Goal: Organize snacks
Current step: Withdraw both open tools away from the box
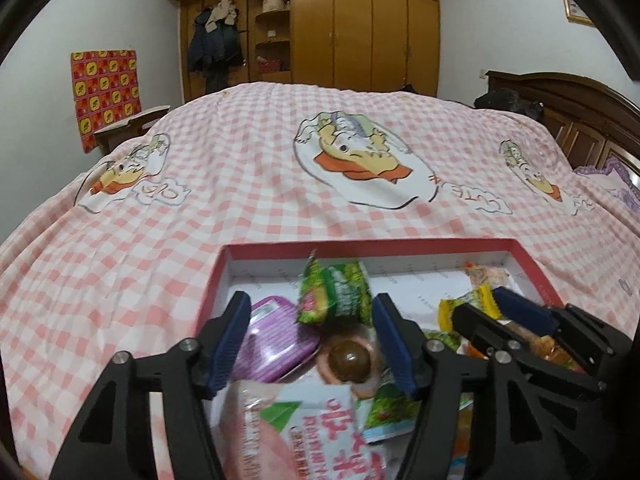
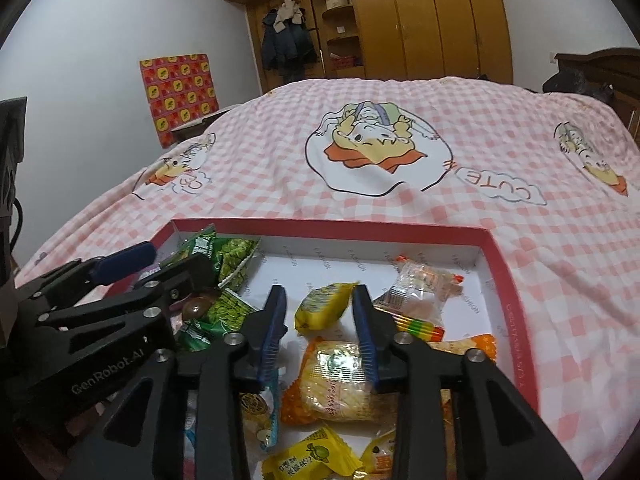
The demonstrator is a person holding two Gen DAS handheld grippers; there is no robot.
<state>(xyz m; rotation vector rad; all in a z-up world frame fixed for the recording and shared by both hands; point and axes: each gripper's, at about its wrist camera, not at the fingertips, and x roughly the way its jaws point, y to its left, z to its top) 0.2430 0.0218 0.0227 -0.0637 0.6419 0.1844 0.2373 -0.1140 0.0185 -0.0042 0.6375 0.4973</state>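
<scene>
Snacks lie heaped in the red-rimmed box (image 2: 505, 280) on the bed (image 2: 280, 176). Your left tongs (image 1: 312, 320) gape wide with a green packet (image 1: 334, 294) between the tips, ungripped; your right tongs (image 2: 318, 300) stand open around a yellow packet (image 2: 324, 310).

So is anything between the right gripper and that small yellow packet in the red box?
Nothing visible. The right gripper is open over the red box, and the yellow packet sits uncovered between its fingers.

Both grippers, left (image 1: 312, 318) and right (image 2: 319, 309), are matte black linkages with silver screws, ribbed blue finger pads (white "GenRobot.AI" lettering at 8 o'clock)
</scene>
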